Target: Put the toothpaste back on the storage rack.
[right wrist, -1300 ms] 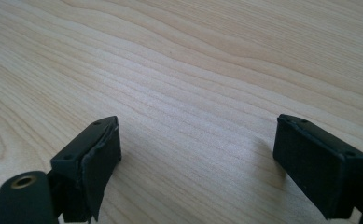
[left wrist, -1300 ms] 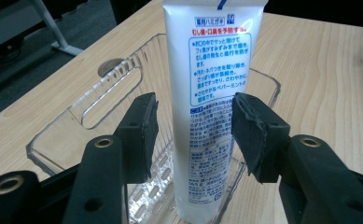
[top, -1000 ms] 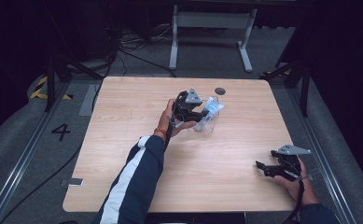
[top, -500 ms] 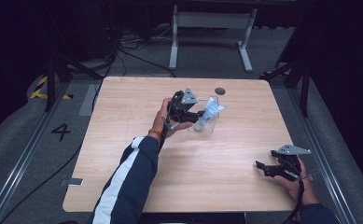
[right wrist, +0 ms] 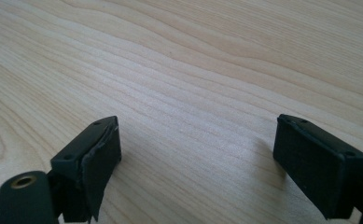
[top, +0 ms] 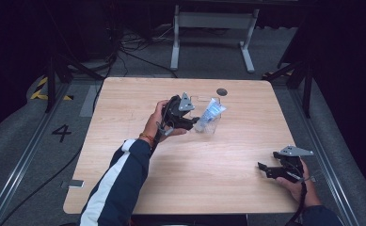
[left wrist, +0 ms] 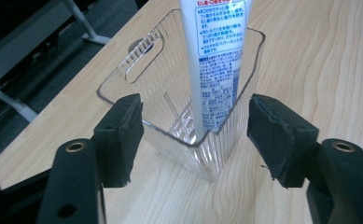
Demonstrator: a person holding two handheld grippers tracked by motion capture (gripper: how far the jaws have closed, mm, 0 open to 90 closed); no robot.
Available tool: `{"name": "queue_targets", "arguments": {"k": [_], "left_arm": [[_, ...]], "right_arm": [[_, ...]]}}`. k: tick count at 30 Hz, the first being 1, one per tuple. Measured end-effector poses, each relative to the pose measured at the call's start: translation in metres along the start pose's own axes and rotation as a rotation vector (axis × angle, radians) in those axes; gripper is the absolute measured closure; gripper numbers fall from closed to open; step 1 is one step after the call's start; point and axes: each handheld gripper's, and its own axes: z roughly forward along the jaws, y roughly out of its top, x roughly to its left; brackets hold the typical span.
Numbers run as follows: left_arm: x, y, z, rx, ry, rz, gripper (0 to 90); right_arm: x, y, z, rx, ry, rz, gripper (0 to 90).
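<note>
My left hand-held gripper (left wrist: 195, 140) has just been opening; its jaws now stand apart, clear of the clear plastic container (left wrist: 170, 93) on the bench (top: 194, 188), where a white tube (left wrist: 212, 56) leans upright inside. My right hand-held gripper (right wrist: 198, 158) rests released near the bench's right edge

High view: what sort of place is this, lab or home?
Likely a lab or recording studio. A lone wooden table stands on grey carpet amid dark surroundings, loose cables trail across the floor, and a floor marker "4" sits beside it.
</note>
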Motion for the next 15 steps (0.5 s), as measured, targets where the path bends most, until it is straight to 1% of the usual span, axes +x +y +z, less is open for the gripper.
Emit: {"name": "queue_targets", "arguments": {"k": [2,4,5,8,11,13,15], "left_arm": [[-0.003,-0.001,-0.005,0.004,-0.002,0.013,33.7],[-0.005,-0.002,-0.009,0.018,0.004,0.029,32.5],[-0.005,-0.002,-0.012,0.024,0.004,0.045,31.8],[-0.007,-0.004,-0.015,0.033,0.004,0.046,30.0],[-0.01,-0.009,-0.021,0.051,0.007,0.061,28.7],[-0.011,-0.012,-0.025,0.07,0.017,0.072,27.7],[-0.012,-0.014,-0.026,0.071,0.015,0.075,27.7]], "right_arm": [[0.0,0.0,0.0,0.0,0.0,0.0,15.3],[0.0,0.0,0.0,0.0,0.0,0.0,15.3],[0.0,0.0,0.0,0.0,0.0,0.0,15.4],[0.0,0.0,0.0,0.0,0.0,0.0,15.3],[0.0,0.0,0.0,0.0,0.0,0.0,15.3],[0.0,0.0,0.0,0.0,0.0,0.0,15.3],[0.0,0.0,0.0,0.0,0.0,0.0,15.3]]}}
